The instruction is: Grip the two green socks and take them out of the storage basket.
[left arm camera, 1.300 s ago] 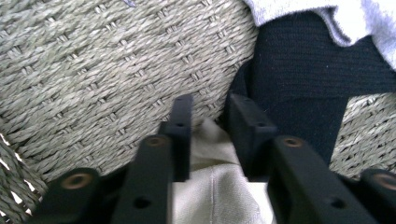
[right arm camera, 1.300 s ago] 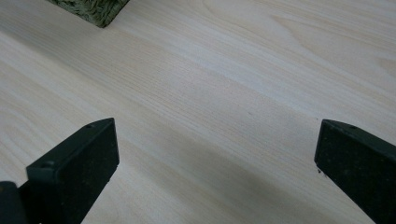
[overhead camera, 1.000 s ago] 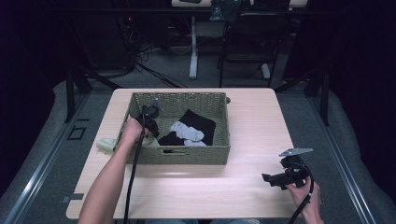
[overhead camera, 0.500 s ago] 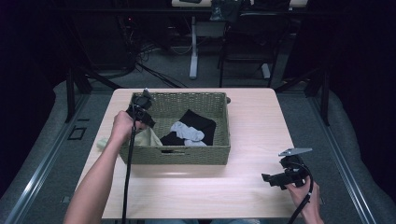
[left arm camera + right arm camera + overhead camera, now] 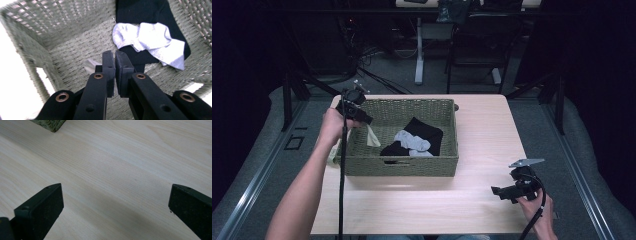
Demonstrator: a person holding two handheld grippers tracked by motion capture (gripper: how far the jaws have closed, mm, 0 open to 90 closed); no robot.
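The pale sock [image 5: 372, 136] hangs from the left gripper [image 5: 364, 120] above the left end of the woven basket [image 5: 402, 167], its free end dangling inside the left wall. In the left gripper view the jaws stand almost together, clenched on a strip of the pale sock [image 5: 90, 65] that shows just behind the left jaw.

Change noted: 1 second ago the left hand was low in the basket's left end. It has since risen to the basket's far left corner and carried the sock up with it, so the pick has held and the sock is nearly clear of the rim.

Still lying in the basket: 1 black garment [image 5: 424, 132] and 1 grey sock [image 5: 412, 142], the grey resting on top of the black, both right of centre and apart from the lifted sock.

A second pale piece [image 5: 332, 155] lies on the table [image 5: 482, 130] just outside the basket's left wall. Judgement: the lifted sock is likely bound for that spot.

The right gripper [image 5: 498, 190] rests near the table's front right corner, unmoved, its jaws spread wide with nothing between them; bare tabletop [image 5: 112, 170] lies beneath.
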